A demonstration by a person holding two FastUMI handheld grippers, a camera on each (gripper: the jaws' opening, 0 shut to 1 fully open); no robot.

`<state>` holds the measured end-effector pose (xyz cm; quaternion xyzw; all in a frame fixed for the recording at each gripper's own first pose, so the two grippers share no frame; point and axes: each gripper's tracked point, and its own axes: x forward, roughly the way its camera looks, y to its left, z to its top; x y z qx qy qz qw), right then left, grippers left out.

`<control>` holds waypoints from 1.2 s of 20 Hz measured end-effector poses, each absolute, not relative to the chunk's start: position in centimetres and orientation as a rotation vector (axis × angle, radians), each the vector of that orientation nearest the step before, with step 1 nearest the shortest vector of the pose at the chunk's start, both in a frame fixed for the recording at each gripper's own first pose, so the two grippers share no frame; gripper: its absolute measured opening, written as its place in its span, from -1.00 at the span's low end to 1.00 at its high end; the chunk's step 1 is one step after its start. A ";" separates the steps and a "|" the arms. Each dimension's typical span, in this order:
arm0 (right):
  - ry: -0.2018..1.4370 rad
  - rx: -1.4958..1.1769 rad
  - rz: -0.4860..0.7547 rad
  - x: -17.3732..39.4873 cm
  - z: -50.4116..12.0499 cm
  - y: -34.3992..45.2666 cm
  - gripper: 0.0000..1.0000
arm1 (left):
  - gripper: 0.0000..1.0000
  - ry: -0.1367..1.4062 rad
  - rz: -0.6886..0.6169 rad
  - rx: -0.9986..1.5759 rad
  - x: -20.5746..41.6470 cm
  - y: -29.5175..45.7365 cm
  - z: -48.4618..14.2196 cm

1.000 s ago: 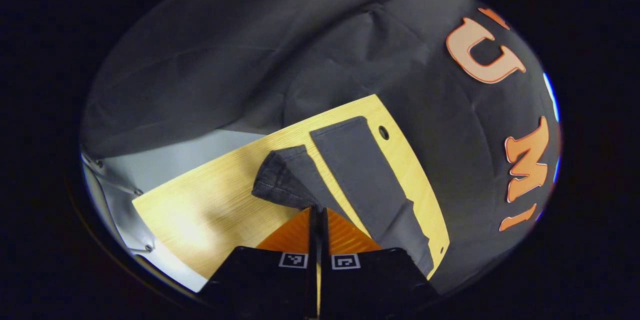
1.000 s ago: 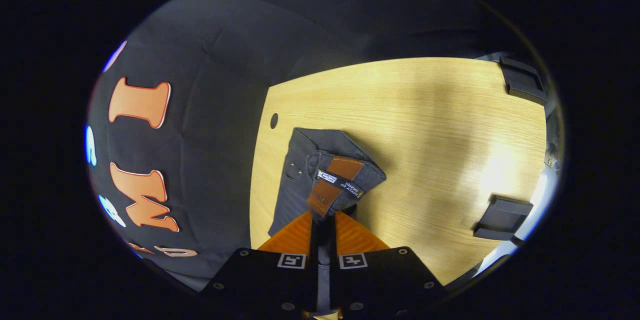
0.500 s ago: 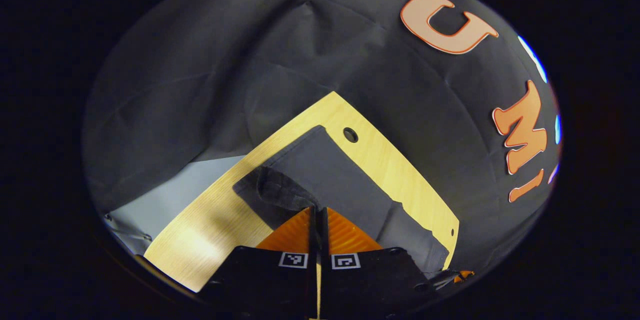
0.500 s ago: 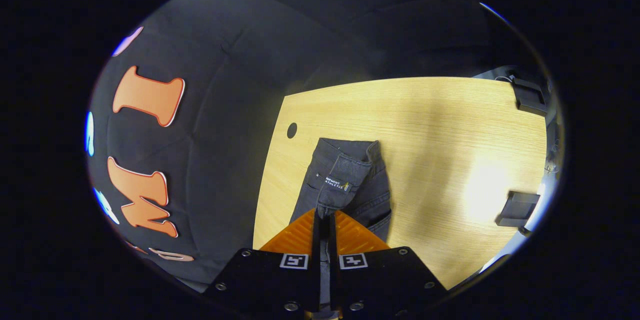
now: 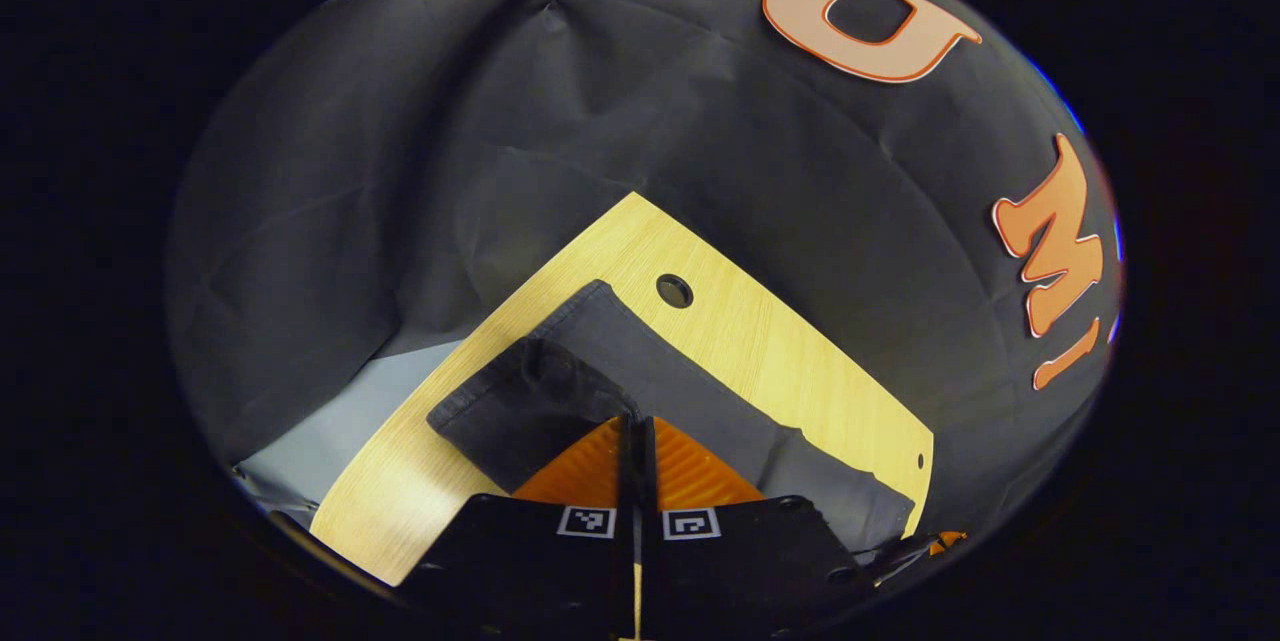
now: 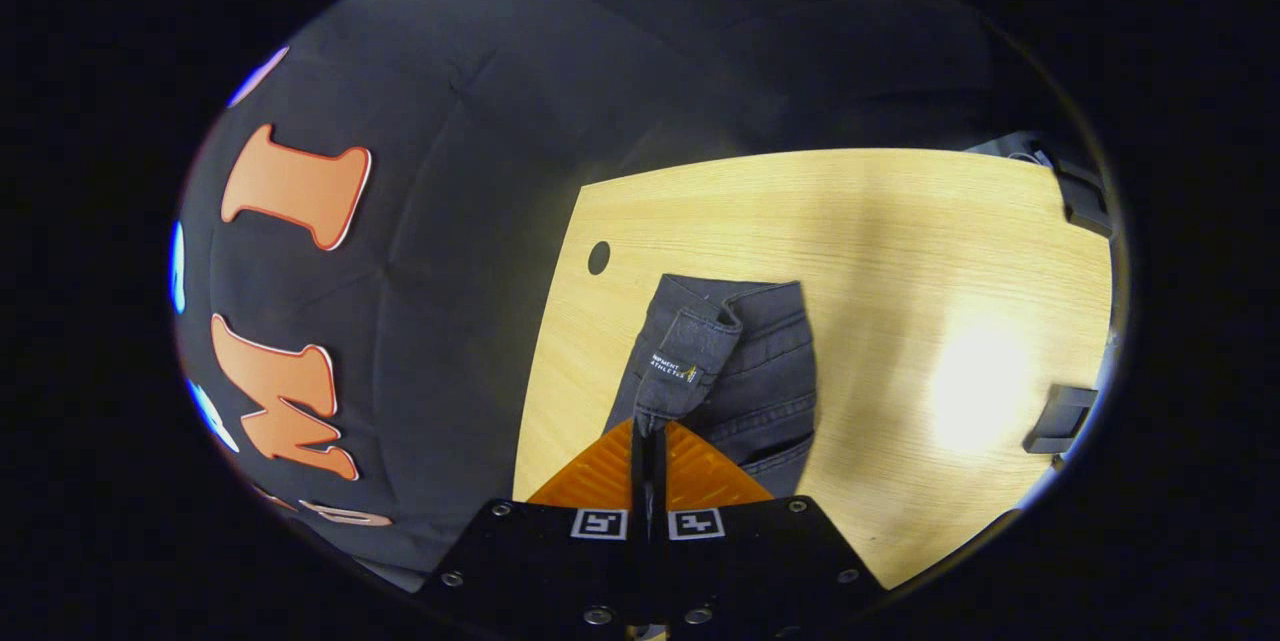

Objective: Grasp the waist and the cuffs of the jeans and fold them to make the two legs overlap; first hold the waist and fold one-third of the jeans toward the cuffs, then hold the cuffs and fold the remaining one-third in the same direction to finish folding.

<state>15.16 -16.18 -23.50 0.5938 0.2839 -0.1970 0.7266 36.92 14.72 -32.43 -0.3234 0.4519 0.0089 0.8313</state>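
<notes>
On the table [image 6: 900,221], both claws pinch the jeans [image 6: 750,361].

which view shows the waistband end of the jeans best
The right gripper view: the jeans lie with the waistband and a small label facing the camera, pinched by the right gripper. The left gripper view shows plain leg fabric held by the left gripper.
</notes>
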 end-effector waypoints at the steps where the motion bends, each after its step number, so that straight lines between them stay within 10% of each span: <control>1: 0.637 1.292 -0.437 15.6 -23.8 -16.5 -0.99 | -0.94 0.962 0.029 -0.676 37.5 14.8 -32.7; 15: 0.741 1.185 -0.377 24.8 -26.0 -16.5 -0.99 | -0.97 1.032 0.125 -0.623 42.9 13.5 -38.3; 24: 0.840 1.227 -0.412 28.0 -28.7 -15.7 -0.75 | -0.92 1.002 -0.029 -0.652 44.4 8.6 -35.8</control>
